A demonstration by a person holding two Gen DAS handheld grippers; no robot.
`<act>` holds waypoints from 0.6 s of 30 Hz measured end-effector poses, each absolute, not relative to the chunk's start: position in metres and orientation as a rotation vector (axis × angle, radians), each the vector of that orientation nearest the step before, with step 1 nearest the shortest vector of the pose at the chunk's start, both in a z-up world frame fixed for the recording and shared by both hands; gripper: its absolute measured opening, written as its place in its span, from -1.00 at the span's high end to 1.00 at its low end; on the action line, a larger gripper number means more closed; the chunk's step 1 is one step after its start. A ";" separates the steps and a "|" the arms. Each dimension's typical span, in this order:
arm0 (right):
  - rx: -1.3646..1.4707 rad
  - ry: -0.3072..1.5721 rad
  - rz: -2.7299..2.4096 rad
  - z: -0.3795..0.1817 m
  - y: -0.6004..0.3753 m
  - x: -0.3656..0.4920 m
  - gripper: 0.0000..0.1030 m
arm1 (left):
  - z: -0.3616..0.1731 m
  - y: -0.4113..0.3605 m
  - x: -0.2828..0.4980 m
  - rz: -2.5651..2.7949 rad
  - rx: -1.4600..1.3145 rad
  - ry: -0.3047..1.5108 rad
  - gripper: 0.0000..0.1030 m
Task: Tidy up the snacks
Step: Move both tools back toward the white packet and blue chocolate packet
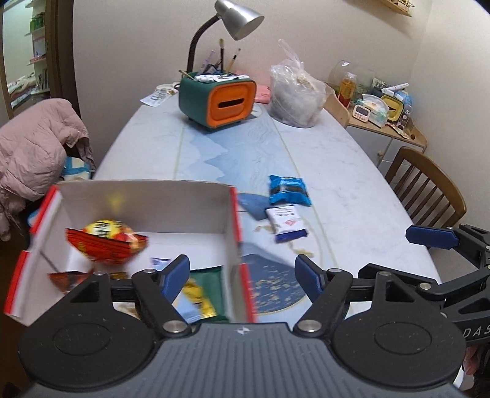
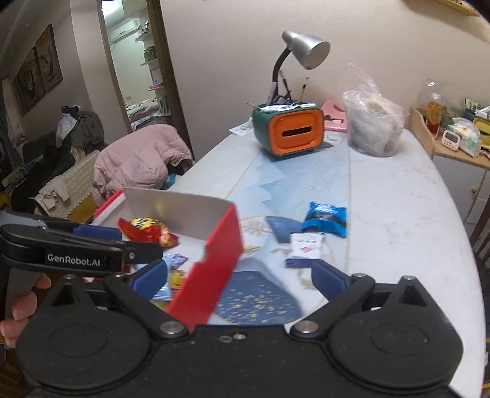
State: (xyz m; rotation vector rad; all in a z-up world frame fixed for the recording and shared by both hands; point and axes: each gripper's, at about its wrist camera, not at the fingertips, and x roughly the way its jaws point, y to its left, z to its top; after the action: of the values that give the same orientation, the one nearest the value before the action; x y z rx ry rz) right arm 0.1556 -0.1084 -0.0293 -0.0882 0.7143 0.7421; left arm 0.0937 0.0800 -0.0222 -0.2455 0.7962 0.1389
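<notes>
A red and white cardboard box (image 1: 232, 220) (image 2: 214, 263) stands open on the table at front left. Inside lie a red and yellow snack bag (image 1: 107, 242) (image 2: 147, 231), a green and yellow packet (image 1: 199, 297) and small wrappers (image 2: 177, 260). A blue snack pack (image 1: 288, 189) (image 2: 326, 219) and a white and blue packet (image 1: 286, 223) (image 2: 306, 248) lie on the table right of the box. My left gripper (image 1: 242, 277) is open and empty, straddling the box's right wall. My right gripper (image 2: 240, 275) is open and empty, just right of that wall.
A green and orange organiser (image 1: 219, 101) (image 2: 289, 131) with a desk lamp (image 1: 239, 18) stands at the far end, beside a clear plastic bag (image 1: 294, 98) (image 2: 373, 128). A pink jacket (image 1: 33, 144) lies left of the table. A wooden chair (image 1: 428, 189) stands to the right.
</notes>
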 end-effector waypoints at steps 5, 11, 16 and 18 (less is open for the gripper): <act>-0.112 0.717 0.760 -0.035 -0.143 0.186 -0.99 | -0.031 0.049 0.124 0.147 -0.281 0.813 -0.47; -0.181 0.722 0.800 -0.037 -0.178 0.231 -0.99 | -0.042 0.014 0.166 0.183 -0.305 0.821 -0.47; -0.250 0.715 0.829 -0.040 -0.195 0.270 -0.99 | -0.058 -0.004 0.202 0.230 -0.306 0.836 -0.47; -0.271 0.718 0.850 -0.044 -0.198 0.287 -0.99 | -0.068 -0.007 0.214 0.249 -0.316 0.858 -0.47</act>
State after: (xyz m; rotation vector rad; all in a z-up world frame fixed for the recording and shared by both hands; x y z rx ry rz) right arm 0.2869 -0.1984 -0.0444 -0.2708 0.7181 0.8504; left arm 0.2145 -0.0067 -0.0681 -0.3164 0.8577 0.2487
